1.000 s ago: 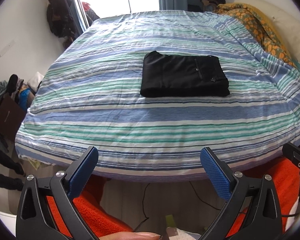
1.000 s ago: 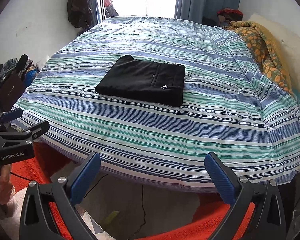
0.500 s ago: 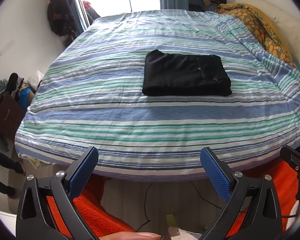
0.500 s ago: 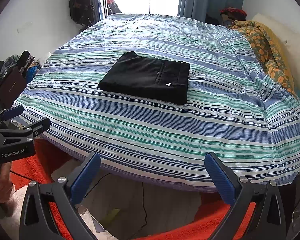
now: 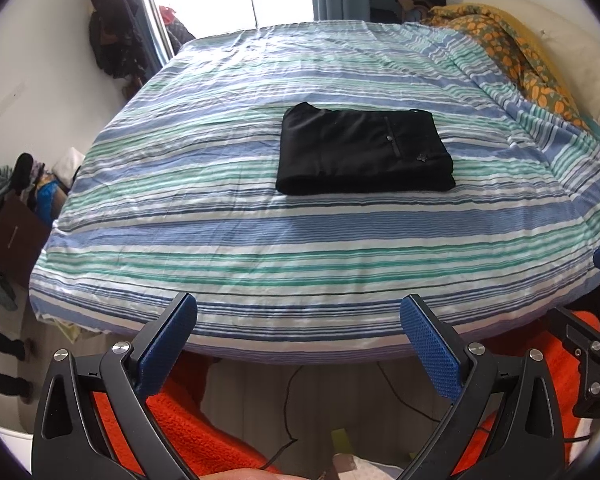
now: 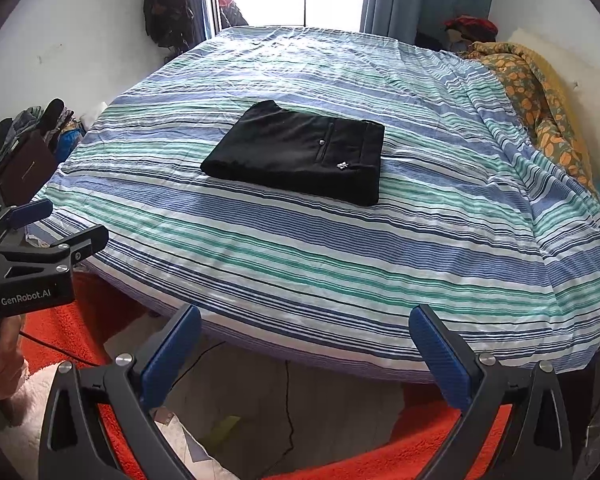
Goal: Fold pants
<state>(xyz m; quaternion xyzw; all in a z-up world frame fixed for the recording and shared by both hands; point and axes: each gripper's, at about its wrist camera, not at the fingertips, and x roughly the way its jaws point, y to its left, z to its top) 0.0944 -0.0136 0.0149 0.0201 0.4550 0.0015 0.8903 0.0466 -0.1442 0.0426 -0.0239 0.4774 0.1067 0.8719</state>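
Black pants (image 5: 362,154) lie folded into a flat rectangle on the middle of the striped bed (image 5: 260,248); they also show in the right wrist view (image 6: 300,152), with a back pocket button facing up. My left gripper (image 5: 298,320) is open and empty, held off the bed's near edge, well short of the pants. My right gripper (image 6: 304,330) is open and empty too, also off the near edge. The left gripper's body shows at the left of the right wrist view (image 6: 32,256).
An orange-patterned blanket (image 5: 512,52) is bunched along the bed's right side by a pillow (image 5: 556,32). Bags and clothes (image 5: 16,200) sit on the floor at left. An orange rug (image 6: 380,460) and a cable (image 6: 286,412) lie below the bed edge.
Both grippers have drifted slightly, so the bed and pants sit a little lower in view. The pants have not moved and both grippers stay open.
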